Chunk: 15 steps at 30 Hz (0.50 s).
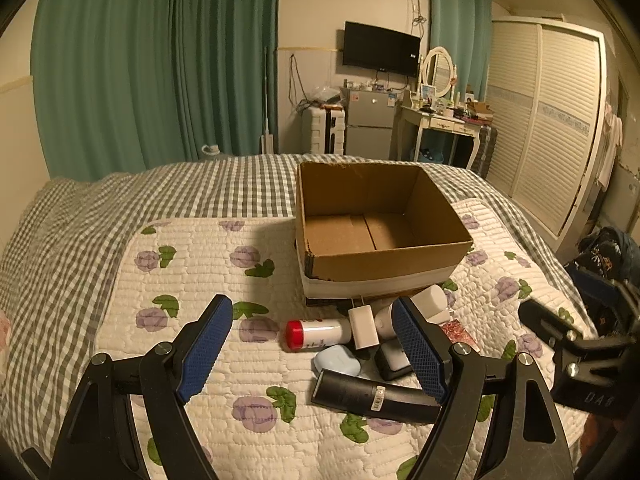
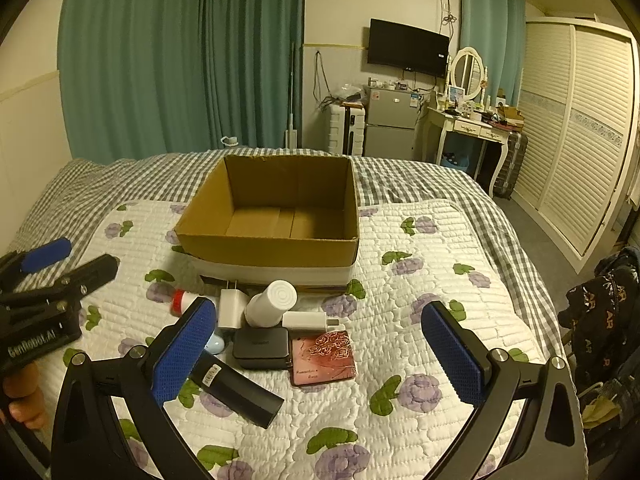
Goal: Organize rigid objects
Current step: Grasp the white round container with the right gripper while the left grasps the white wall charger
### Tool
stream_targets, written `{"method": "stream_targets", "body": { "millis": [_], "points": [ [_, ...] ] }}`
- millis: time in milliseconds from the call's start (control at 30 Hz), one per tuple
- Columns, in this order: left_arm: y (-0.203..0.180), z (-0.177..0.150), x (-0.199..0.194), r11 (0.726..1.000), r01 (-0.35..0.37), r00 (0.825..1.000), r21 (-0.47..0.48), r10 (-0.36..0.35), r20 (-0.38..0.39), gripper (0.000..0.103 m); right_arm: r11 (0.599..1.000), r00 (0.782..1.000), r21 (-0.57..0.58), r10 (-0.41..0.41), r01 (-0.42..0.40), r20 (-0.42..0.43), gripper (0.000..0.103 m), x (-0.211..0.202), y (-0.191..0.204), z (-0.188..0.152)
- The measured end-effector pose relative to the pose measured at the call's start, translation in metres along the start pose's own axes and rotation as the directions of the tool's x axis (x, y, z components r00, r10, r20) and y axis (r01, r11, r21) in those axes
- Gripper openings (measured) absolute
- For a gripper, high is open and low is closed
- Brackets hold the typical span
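An open cardboard box (image 1: pixel 384 256) (image 2: pixel 268 246) with nothing inside stands on the quilt. In front of it lies a cluster: a red-capped white bottle (image 1: pixel 318 334) (image 2: pixel 182 302), a white plug charger (image 1: pixel 362 326) (image 2: pixel 232 306), a white cylinder (image 2: pixel 272 304) (image 1: pixel 430 300), a blue oval case (image 1: pixel 336 362), a black adapter (image 2: pixel 262 348), a long black device (image 1: pixel 376 396) (image 2: pixel 236 390), a small white charger (image 2: pixel 306 320) and a pink rose-patterned case (image 2: pixel 324 358). My left gripper (image 1: pixel 312 352) hovers open over the cluster. My right gripper (image 2: pixel 316 354) is open above it too.
The bed has a flower-print quilt (image 2: pixel 420 312) over a grey checked sheet (image 1: pixel 100 216). Beyond the bed stand green curtains, a small fridge (image 2: pixel 390 120), a dressing table (image 2: pixel 468 128) and a louvred wardrobe (image 2: pixel 580 132). Dark clothing (image 2: pixel 604 320) hangs at the right edge.
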<state>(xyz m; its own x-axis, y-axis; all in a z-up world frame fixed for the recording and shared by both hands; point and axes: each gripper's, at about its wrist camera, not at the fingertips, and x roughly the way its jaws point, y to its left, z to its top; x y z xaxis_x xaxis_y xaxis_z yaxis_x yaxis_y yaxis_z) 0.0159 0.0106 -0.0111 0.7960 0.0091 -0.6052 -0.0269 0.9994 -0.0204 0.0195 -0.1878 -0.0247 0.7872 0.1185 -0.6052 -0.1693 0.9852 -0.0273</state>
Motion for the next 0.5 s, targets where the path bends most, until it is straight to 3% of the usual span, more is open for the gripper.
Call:
{"method": "stream_targets", "body": {
  "millis": [133,333,500],
  "points": [
    [0.005,0.008,0.015,0.999,0.006,0.999,0.043,-0.004,-0.036,0.084,0.999,0.999,-0.029,0.024,-0.025,-0.038,0.103,0.016,0.004,-0.004],
    [0.000,0.014,0.034,0.973,-0.007,0.996,0.231,0.026,-0.080,0.084,0.994,0.987,0.037,0.103,-0.099,-0.124,0.092,0.058,0.003,-0.012],
    [0.008,0.011,0.060,0.975,0.031,0.972,0.221,0.023,-0.236,0.084,0.982,0.964,0.093,0.179,-0.163,-0.195,0.090,0.099,0.007,-0.012]
  ]
}}
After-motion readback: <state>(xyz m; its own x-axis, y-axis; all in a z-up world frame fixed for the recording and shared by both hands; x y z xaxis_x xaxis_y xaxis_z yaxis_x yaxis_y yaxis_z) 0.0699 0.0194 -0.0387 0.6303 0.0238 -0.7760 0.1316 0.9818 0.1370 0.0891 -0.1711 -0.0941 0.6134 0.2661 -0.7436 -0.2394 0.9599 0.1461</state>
